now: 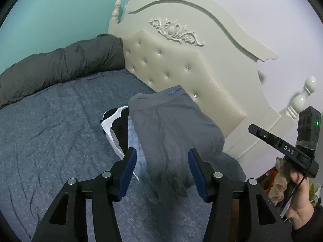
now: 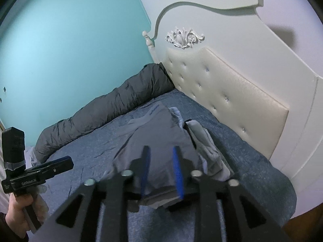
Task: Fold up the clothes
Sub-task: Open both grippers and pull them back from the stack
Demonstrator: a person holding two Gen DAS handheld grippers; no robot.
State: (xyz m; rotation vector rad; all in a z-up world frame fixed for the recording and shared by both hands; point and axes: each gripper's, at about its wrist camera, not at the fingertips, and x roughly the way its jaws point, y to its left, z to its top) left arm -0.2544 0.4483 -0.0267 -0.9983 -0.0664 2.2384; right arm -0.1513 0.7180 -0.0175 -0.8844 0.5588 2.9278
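A grey garment (image 1: 173,133) with a blue waistband logo lies folded on the blue bed sheet (image 1: 50,133), near the headboard. My left gripper (image 1: 161,167) is open, its blue pads on either side of the garment's near end, not closed on it. In the right wrist view the grey garment (image 2: 159,139) lies under my right gripper (image 2: 161,171), whose jaws stand partly apart above the cloth with nothing pinched. A black and white garment (image 1: 116,129) lies beside the grey one; it shows folded to the right (image 2: 206,147) in the right wrist view.
A rolled dark grey duvet (image 1: 60,66) lies along the turquoise wall (image 1: 50,10). The cream tufted headboard (image 1: 177,64) stands behind the clothes. The right gripper's body (image 1: 286,151) and hand show at the right edge; the left gripper's body (image 2: 36,175) shows at the left.
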